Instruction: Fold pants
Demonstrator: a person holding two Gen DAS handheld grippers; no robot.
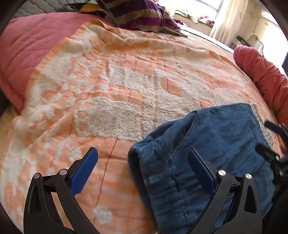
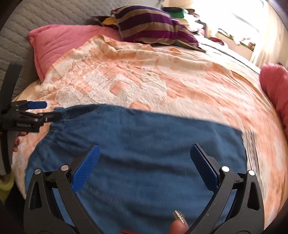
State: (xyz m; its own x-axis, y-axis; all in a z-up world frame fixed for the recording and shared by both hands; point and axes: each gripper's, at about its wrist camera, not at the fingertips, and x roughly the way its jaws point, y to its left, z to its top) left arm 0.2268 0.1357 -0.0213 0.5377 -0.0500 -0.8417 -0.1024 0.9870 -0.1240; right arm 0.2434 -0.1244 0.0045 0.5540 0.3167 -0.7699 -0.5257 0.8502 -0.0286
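Pants (image 2: 140, 147): the near portion runs off the bottom edge in both views, so the full outline is not shown; in the right wrist view the right-hand edge is smeared by motion blur, and the pale patterned trim (image 1: 261, 124) there is unreadable. Right gripper (image 1: 270, 142): cut by the right edge of the left wrist view; only blurred dark parts show, finger spacing indeterminate there. Left gripper (image 2: 48, 110): body cut by the left edge of the right wrist view; whether its fingers touch the waistband cannot be told. Fingertip (image 2: 178, 225): cropped at the bottom edge. Blanket (image 2: 234, 100): blurred toward the right. Window (image 1: 207, 7): overexposed, detail lost.
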